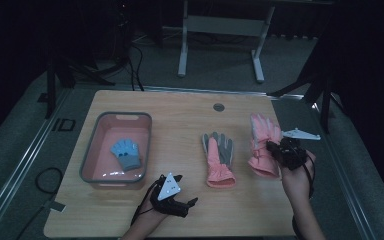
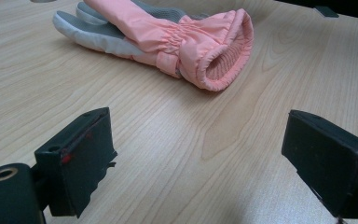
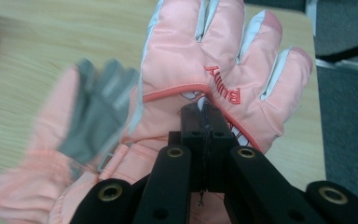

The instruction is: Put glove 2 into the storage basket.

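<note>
right gripper point(image 3: 204, 109) is clamped on the pink glove point(image 3: 214, 60); left gripper point(image 2: 196, 154) sits with jaws apart above the table point(image 2: 177, 140).

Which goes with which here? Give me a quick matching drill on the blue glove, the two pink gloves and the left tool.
Things:
1. blue glove
2. middle pink glove
3. right pink glove
4. left tool

States:
A. pinched in the shut right tool
B. open, holding nothing, at the near table edge
C. lying in the tub
D. lying flat on the table, grey palm up

Pairs: 1-C, 2-D, 3-A, 4-B
</note>
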`<state>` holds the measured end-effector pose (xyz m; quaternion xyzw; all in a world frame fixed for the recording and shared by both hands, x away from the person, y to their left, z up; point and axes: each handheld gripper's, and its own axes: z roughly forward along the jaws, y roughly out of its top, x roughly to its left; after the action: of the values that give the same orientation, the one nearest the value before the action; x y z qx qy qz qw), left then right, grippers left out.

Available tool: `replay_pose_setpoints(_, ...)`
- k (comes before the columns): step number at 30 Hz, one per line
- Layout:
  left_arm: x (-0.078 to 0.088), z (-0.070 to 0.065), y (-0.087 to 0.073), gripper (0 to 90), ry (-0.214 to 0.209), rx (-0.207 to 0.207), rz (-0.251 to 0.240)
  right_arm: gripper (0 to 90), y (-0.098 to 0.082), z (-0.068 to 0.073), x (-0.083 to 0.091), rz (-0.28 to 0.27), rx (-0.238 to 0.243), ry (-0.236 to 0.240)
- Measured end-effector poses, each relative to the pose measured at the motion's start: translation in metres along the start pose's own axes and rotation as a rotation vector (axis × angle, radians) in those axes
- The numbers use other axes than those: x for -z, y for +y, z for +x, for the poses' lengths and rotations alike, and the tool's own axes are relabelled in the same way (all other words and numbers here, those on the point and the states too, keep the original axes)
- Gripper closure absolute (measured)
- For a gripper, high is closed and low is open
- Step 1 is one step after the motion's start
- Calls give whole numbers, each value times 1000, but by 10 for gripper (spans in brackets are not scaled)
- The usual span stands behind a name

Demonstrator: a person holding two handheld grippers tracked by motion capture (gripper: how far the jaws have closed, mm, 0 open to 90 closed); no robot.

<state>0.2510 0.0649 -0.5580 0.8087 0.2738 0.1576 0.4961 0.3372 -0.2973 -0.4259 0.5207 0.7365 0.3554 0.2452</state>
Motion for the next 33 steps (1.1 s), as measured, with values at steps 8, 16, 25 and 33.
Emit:
replay_pose_setpoints(8, 0, 0, 0, 93, 1, -1, -2, 894, 19, 38, 10, -34, 8, 61)
replay_pose_setpoints(16, 0, 0, 0, 93, -1, -6, 2, 895, 26, 80, 3, -18, 35, 97)
replay_pose_setpoints(25, 0, -1, 0, 93, -3, -8, 6, 894, 18, 107, -17, 33, 68, 88)
replay_pose_setpoints(33, 0, -1, 0, 92, 1, -8, 13, 893, -4, 105, -51, 103, 23, 83)
